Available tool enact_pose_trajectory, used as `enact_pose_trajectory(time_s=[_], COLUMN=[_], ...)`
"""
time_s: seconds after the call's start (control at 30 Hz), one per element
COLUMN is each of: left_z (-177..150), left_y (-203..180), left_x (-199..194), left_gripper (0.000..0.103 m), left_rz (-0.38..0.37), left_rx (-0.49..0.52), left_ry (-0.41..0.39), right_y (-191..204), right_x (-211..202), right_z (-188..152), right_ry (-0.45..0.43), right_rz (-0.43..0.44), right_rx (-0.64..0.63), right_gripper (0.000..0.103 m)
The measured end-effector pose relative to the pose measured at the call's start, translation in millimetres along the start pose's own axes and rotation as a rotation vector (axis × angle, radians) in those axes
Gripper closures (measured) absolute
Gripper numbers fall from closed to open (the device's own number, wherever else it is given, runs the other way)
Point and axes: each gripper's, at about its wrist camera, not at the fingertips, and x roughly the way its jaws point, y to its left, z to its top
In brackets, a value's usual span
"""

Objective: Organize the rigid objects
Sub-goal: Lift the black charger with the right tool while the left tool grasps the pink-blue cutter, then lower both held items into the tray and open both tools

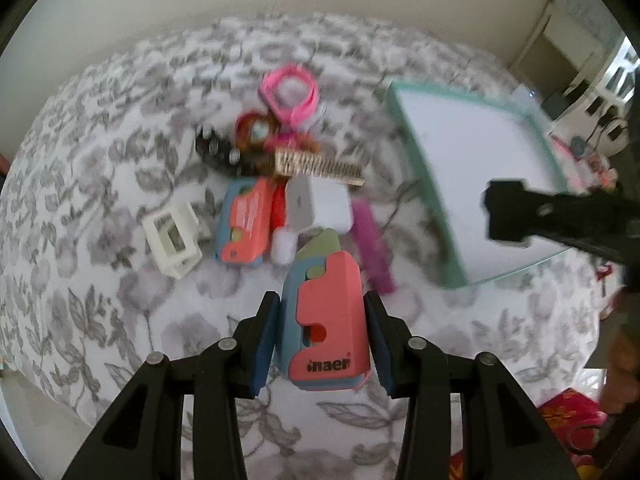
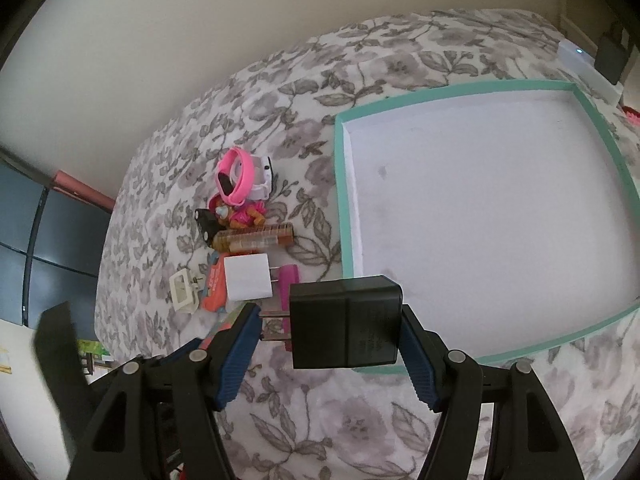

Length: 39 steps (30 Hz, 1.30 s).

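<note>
**Both tongs loaded, tray bare**

Left gripper point(image 1: 322, 332) pinched one coral-and-blue stapler point(image 1: 326, 320), pads pressed on both its sides, held above the floral bedspread point(image 1: 100, 320). Right gripper point(image 2: 332, 336) pinched one black charger point(image 2: 346, 320), its two prongs pointing toward the left pad, body against the right pad; it hung over the near left corner of the tray.

One teal-rimmed tray point(image 2: 340, 184) with a white floor lay on the bedspread toward its right side.

The pile sat left of the tray, around the bedspread's middle. Counted there:
- one more coral stapler point(image 1: 244, 228), so two staplers in all
- one white charger point(image 2: 248, 282), two prongs, so two chargers in all
- one white open-frame box point(image 1: 172, 240), at the pile's left edge
- one magenta bar point(image 1: 372, 248), nearest the tray
- one pink band point(image 2: 236, 178), at the far end
- one amber comb point(image 2: 254, 238)
- one small black item point(image 2: 204, 220), too blurred to name
- one pink-orange toy figure point(image 2: 240, 216)

The left-wrist view was motion-blurred, so small items were counted mostly in the right-wrist view.
</note>
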Motion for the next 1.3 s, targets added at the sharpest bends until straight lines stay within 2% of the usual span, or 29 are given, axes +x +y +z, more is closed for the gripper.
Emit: enact_pose_trajectory(time_s=[0.17, 0.3, 0.47, 0.63, 0.73, 0.9, 1.03, 1.17, 1.23, 1.3], left_z=[23, 56, 86, 108, 118, 127, 127, 124, 124, 124], left_y=[-18, -51, -88, -125, -142, -163, -174, -180, -179, -175], left_x=[-29, -27, -1, 31, 47, 75, 90, 92, 88, 84], left_gripper=[0.059, 0.059, 0.059, 0.059, 0.059, 0.058, 0.058, 0.058, 0.056, 0.048], left_rz=[-0.013, 0.0, -0.013, 0.031, 0.037, 0.043, 0.037, 0.044, 0.053, 0.055], left_rx=[0.028, 0.08, 0.095, 0.132, 0.136, 0.132, 0.119, 0.122, 0.114, 0.094], left_ry=[-0.082, -0.105, -0.098, -0.083, -0.085, -0.072, -0.048, -0.057, -0.067, -0.077], right_y=[-12, -27, -61, -104, -127, -159, -168, -172, -171, -168], right_x=[-10, -14, -19, -23, -26, -35, -36, -34, -33, -32], right_z=[7, 16, 29, 40, 45, 49, 50, 50, 49, 51], right_ry=[-0.03, -0.055, -0.079, -0.109, -0.129, -0.164, -0.167, -0.153, -0.147, -0.146], right_rz=[-0.005, -0.086, -0.207, -0.327, -0.362, -0.434, -0.474, -0.488, -0.491, -0.491], right_rx=[0.026, 0.04, 0.092, 0.178, 0.243, 0.313, 0.313, 0.301, 0.292, 0.28], right_gripper=[0.033, 0.033, 0.033, 0.033, 0.033, 0.033, 0.033, 0.033, 0.032, 0.032])
